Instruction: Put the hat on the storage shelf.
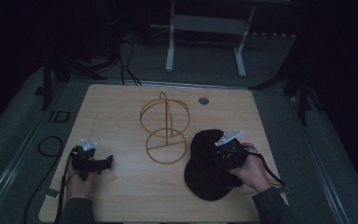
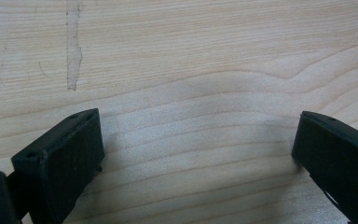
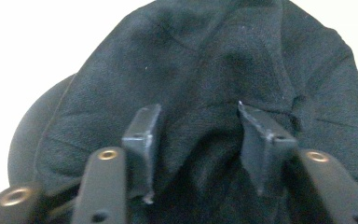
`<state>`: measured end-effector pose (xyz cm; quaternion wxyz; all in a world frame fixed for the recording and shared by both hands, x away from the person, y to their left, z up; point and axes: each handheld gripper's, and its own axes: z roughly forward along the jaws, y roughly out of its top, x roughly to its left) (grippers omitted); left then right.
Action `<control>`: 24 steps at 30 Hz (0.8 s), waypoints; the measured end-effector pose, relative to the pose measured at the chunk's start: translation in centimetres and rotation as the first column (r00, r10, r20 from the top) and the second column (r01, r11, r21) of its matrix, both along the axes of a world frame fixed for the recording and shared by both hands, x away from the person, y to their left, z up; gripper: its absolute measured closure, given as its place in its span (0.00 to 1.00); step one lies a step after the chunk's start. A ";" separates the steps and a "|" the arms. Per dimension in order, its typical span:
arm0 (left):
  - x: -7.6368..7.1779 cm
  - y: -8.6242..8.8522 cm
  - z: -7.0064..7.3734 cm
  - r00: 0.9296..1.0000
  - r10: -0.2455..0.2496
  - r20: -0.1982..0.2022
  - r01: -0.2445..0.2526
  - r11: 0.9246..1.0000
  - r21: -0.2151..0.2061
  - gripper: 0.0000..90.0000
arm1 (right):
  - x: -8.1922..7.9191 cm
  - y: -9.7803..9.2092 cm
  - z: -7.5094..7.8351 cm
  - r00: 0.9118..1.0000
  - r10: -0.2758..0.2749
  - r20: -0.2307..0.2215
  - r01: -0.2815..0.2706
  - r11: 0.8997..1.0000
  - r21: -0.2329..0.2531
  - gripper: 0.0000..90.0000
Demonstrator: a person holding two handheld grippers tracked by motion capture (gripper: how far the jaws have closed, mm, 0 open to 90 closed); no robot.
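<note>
Black cap [image 1: 208, 165], soft crumpled fabric, lying flat on bench's right front area, brim toward front edge, crown bunched.

Dim room, lit table

A pale wooden table [image 1: 121, 196] is set on grey carpet [image 1: 9, 154]; a white desk frame [image 1: 205, 28] is seen at 12 o'clock, black cables [image 1: 128, 60] at 11 o'clock, darkness beyond.

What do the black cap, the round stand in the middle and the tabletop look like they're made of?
The black cap looks like soft matte woven cloth: it creases and shows fine fuzz. The stand seems thin bent wood or rattan hoops, tan and smooth, though painted wire is possible. The tabletop shows pale wood grain, perhaps laminate.
</note>
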<state>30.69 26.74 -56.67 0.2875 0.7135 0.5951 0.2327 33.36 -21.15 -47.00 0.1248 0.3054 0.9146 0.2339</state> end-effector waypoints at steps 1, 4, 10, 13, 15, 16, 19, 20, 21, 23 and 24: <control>0.0 0.0 0.0 1.000 -0.001 0.001 0.001 1.000 0.000 0.02 | 0.0 0.0 -0.1 1.000 0.002 -0.003 -0.002 1.000 -0.002 0.62; 0.0 0.0 0.0 1.000 0.000 0.001 0.000 1.000 0.000 0.02 | 0.0 0.2 -0.1 1.000 0.010 -0.009 -0.011 1.000 -0.009 0.69; 0.0 0.0 0.0 1.000 0.000 0.001 0.000 1.000 0.000 0.02 | 0.1 0.4 -0.2 0.999 0.031 -0.031 -0.032 0.999 -0.019 0.84; 0.0 0.0 0.0 1.000 -0.001 0.001 0.001 1.000 0.000 0.02 | 0.1 0.3 -0.1 0.999 0.031 -0.041 -0.031 0.999 -0.010 0.88; 0.0 0.0 0.0 1.000 -0.001 0.001 0.001 1.000 0.000 0.02 | 0.2 0.1 0.1 0.999 0.028 -0.047 -0.028 1.000 -0.001 0.89; 0.0 0.0 0.0 1.000 -0.001 0.001 0.001 1.000 0.000 0.02 | 0.2 0.0 0.2 0.998 0.029 -0.049 -0.028 1.000 0.002 0.89; 0.0 0.0 0.0 1.000 0.000 0.001 0.000 1.000 0.000 0.02 | 0.3 -0.2 0.4 0.997 0.031 -0.069 -0.030 0.999 0.016 0.91; 0.0 0.0 0.0 1.000 -0.001 0.000 0.001 1.000 0.001 0.02 | 0.3 -0.4 0.6 0.997 0.028 -0.076 -0.027 0.999 0.019 0.91; 0.0 0.0 0.0 1.000 -0.001 0.001 0.001 1.000 0.000 0.02 | 0.3 -0.4 0.7 0.997 0.027 -0.077 -0.025 0.999 0.023 0.91; 0.0 0.0 0.0 1.000 -0.001 0.001 0.001 1.000 0.000 0.02 | 0.4 -0.6 0.9 0.997 0.023 -0.077 -0.020 0.999 0.031 0.91; 0.0 0.0 0.0 1.000 -0.001 0.001 0.001 1.000 0.000 0.02 | 0.4 -0.7 1.0 0.997 0.020 -0.078 -0.018 0.999 0.032 0.91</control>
